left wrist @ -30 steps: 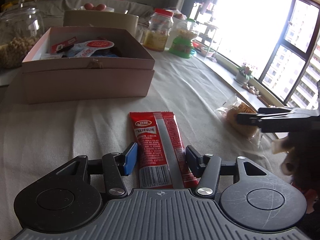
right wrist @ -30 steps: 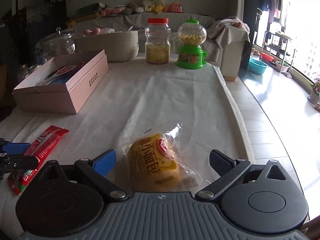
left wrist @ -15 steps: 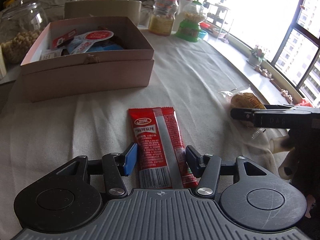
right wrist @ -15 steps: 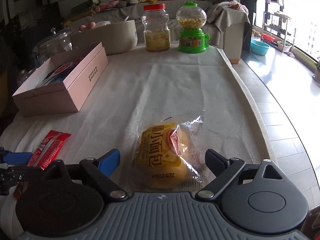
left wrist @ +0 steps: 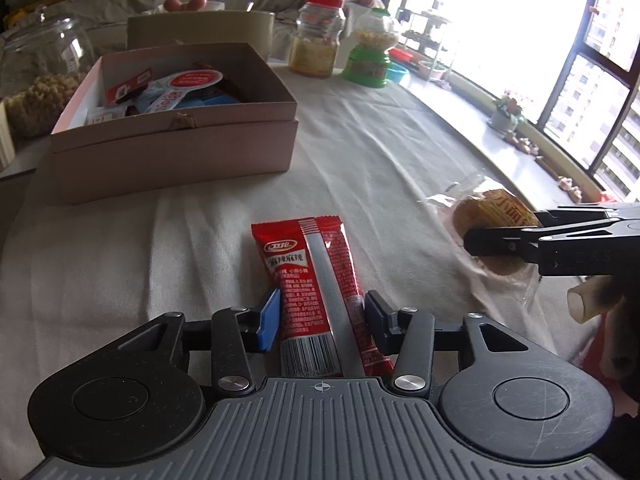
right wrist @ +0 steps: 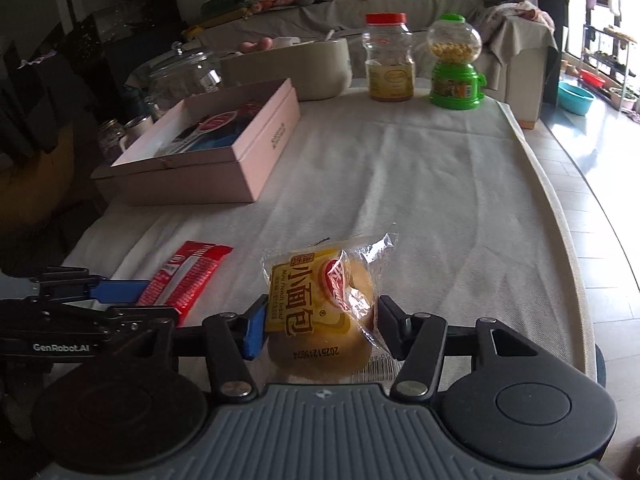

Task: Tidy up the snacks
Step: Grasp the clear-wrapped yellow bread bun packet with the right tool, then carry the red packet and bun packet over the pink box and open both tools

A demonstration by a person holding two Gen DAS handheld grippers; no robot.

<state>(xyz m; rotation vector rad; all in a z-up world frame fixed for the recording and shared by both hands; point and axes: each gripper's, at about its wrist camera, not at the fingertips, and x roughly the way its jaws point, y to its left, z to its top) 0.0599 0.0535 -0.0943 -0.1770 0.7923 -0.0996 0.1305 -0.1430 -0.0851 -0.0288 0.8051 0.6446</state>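
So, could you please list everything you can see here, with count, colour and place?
Snack packet: one, red, on the cloth between the left jaws.
Bread bun: one, yellow wrapper, between the right jaws.
Box: one, pink, open, far left, holding snacks.
Jar: one, red lid, far end.
Candy dispenser: one, green, beside that jar.
Glass jar: one, clear, left of the box.
Bowl: one, beige, behind the box.
Tablecloth: one, white.
Left gripper: black, jaws touching the packet.
Right gripper: black, jaws touching the bun.

The red snack packet [left wrist: 316,280] is glossy foil-like film; the mini bread wrapper [right wrist: 320,304] is clear, crinkled plastic. Beneath both lies a matt, woven white tablecloth [right wrist: 420,184] — beyond it, a matt pink cardboard box [right wrist: 264,160].
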